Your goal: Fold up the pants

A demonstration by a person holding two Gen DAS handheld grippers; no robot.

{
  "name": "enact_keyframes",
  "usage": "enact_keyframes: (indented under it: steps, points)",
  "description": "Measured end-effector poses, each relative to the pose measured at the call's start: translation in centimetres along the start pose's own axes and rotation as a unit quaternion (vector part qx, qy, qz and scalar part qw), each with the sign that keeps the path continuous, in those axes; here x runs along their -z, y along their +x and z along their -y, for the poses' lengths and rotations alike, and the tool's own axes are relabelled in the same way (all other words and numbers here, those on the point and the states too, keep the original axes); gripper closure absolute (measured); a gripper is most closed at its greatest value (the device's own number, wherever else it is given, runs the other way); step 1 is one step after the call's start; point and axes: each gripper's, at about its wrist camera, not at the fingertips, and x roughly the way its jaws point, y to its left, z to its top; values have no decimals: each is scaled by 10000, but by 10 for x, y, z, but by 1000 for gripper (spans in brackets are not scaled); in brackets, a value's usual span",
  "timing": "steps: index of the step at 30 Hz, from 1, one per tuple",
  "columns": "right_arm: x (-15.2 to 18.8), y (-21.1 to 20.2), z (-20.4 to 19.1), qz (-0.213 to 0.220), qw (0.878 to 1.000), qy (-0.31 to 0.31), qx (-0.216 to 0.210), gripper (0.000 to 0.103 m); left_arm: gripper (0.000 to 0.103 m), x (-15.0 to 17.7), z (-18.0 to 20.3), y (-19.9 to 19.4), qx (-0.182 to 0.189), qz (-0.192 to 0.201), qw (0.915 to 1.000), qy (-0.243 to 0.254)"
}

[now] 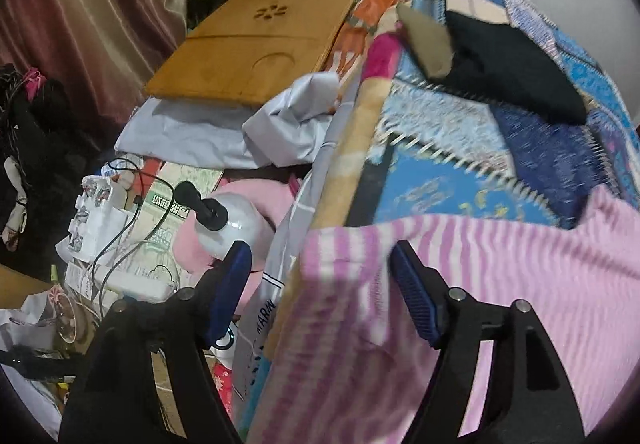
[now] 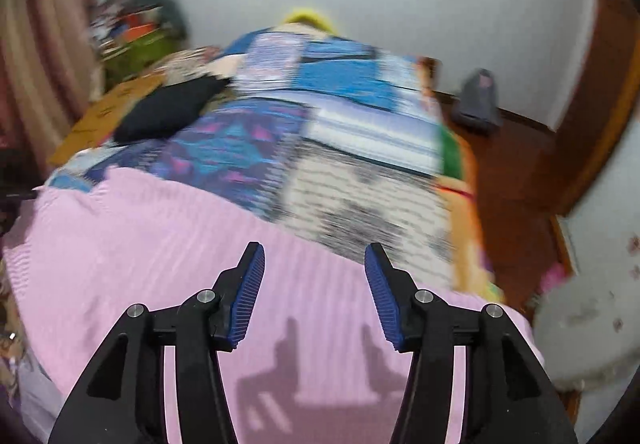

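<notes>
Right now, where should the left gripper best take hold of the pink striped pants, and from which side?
Probably the corner of the pink striped pants that drapes over the bed's side edge. It sits between the open left gripper fingers, free of the quilt, so coming in from the bedside lets the fingers close over both faces.

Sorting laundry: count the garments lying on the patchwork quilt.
2. Pink striped pants spread across the quilt's near end; a folded black garment farther up, near its left edge. Others may be hidden beyond view.
</notes>
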Motion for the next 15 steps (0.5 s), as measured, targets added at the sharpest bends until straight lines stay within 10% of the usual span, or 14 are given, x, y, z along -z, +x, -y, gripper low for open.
enact_keyframes:
  steps: [10, 15]
  points:
    - [-8, 54, -103, -563, 9877, -691, -1284, 55, 24, 3, -1, 11, -501, 135, 9980, 364]
    - [27, 51, -126, -806, 9805, -1375, -1147, 54, 24, 6, -1, 9, -690, 207, 9961, 511]
